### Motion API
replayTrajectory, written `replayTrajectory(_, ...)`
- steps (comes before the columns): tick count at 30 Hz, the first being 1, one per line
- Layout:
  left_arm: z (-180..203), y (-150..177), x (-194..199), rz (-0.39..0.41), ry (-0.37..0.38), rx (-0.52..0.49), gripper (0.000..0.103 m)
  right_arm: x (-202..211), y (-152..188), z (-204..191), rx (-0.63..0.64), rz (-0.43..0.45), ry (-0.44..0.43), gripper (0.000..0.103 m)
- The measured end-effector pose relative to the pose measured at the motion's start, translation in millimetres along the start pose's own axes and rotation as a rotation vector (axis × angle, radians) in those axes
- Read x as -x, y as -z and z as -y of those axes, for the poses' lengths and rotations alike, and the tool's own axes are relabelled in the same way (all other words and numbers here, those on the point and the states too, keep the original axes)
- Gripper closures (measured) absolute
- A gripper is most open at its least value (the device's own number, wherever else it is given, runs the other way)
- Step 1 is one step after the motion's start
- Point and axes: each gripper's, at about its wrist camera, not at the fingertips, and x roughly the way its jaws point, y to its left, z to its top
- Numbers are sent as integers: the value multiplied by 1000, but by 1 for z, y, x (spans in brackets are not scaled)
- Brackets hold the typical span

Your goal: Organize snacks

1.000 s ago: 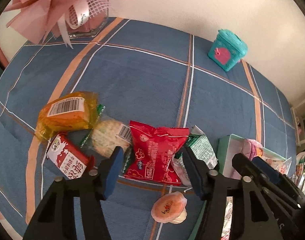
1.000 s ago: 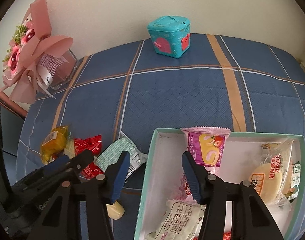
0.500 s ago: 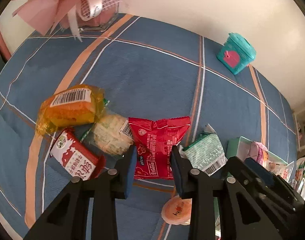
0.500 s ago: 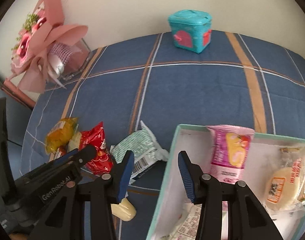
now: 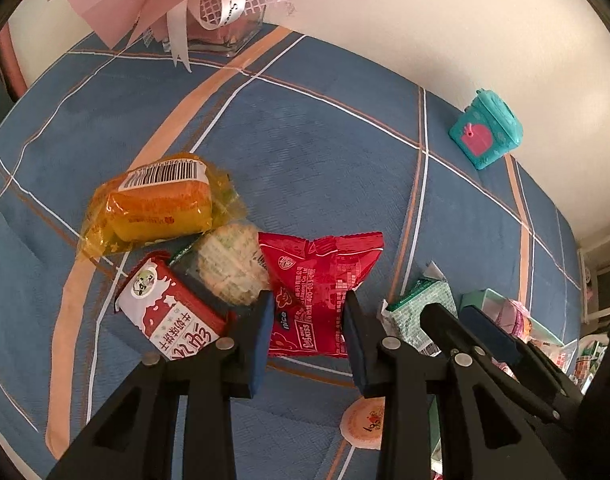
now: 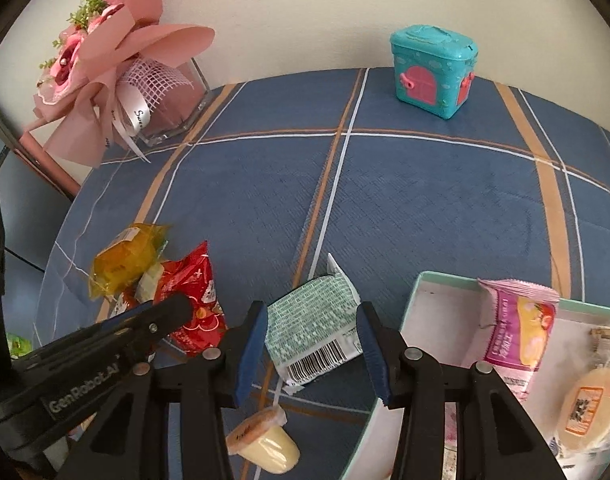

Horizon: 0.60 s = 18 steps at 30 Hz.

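Note:
A red snack packet lies on the blue plaid cloth, and my left gripper is shut on its lower half, one pad on each side edge. Beside it lie a yellow cake packet, a round cracker pack and a red-and-white milk snack. My right gripper points down over a green packet. Its jaws are opening a little, and the packet lies between the pads without being pressed. A jelly cup lies below the right gripper's fingers.
A mint-rimmed white box at the right holds a pink packet, a yellow bun packet and other snacks. A teal toy house and a pink bouquet in a glass vase stand by the far wall.
The left jaws closed in on the red packet. The right gripper shifted left from the box's rim to over the green packet. Both views moved closer to the snacks.

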Motion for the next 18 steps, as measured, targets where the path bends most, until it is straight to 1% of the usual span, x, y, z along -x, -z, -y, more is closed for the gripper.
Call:
replayTrajectory(2,-3,-1,1,0,8,9,67,-3,0,0,7,5,12,47)
replayTrajectory(9,-5,-1,1,-5,23,21,66,-12,2,-2,18,6,12,43)
replayTrajectory(15,-6,-2,-4,-14,38,31,65,-12,5,-8,53,-65,-55,39)
replayTrajectory(18,-2,0,-7,-22,30,23,64,-11,8,-14,107,-80,-17,39)
